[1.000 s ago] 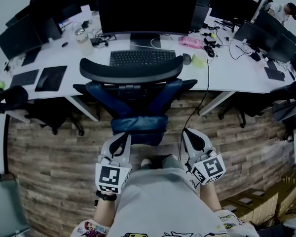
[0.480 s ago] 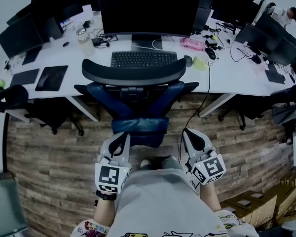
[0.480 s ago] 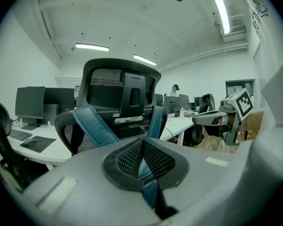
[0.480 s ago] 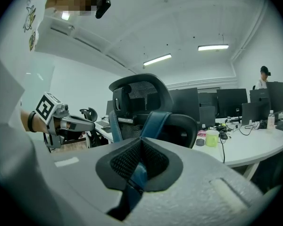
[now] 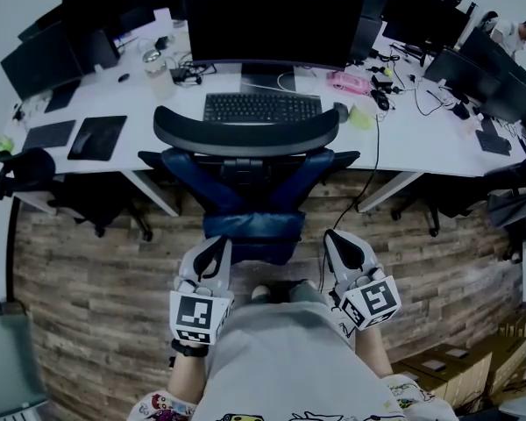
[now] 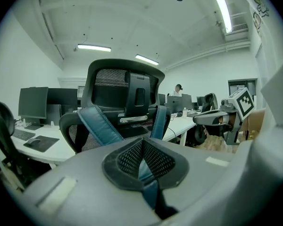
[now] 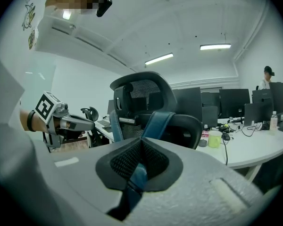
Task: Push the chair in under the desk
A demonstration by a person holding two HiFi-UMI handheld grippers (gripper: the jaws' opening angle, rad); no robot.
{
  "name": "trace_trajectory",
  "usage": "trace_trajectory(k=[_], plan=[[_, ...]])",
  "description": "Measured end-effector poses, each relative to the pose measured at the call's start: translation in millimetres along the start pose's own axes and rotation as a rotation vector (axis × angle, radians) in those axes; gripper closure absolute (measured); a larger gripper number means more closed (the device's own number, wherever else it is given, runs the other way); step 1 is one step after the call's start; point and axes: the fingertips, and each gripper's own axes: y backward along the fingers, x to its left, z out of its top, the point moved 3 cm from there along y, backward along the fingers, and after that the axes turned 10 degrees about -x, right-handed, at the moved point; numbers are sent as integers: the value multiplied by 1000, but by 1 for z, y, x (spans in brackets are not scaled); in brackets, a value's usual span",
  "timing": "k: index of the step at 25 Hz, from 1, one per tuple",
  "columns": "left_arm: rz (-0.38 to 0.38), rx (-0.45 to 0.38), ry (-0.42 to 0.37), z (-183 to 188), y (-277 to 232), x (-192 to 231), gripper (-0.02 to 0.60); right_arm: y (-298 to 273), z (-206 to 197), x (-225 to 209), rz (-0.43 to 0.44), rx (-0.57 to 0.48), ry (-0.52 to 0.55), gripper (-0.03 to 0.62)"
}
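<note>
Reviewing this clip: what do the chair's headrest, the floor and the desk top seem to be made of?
Chair headrest: dark see-through mesh in a matte black frame, likely plastic.
Floor: wood-grain planks in mixed browns; real wood or laminate.
Desk top: smooth matte white, probably laminate.

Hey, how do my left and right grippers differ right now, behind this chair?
The left gripper lines up with the left end of the chair's blue lumbar pad. The right gripper sits clear of it, over the floor. The left's marker cube looks square-on and the right's is turned askew. Both are shut and empty.
</note>
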Motion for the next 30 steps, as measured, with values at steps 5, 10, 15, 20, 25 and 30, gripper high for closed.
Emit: trace_trajectory(k=[5, 10, 15, 20, 25, 30], plan=[[1, 1, -4, 0, 0, 1, 571, 0, -1, -1, -9, 9, 15, 594], [4, 0, -3, 0, 1, 2, 571, 0, 1, -2, -14, 11, 18, 594], [5, -12, -6, 3, 2, 3, 571, -2, 0, 0, -14, 9, 15, 594], [12, 2, -8, 0, 4, 3, 571, -1, -1, 0, -13, 13, 15, 594], [15, 1, -9, -1, 5, 3, 571, 0, 0, -1, -19, 11, 12, 594], [17, -1, -9, 0, 5, 1, 571, 2, -3, -2, -16, 2, 0, 593]])
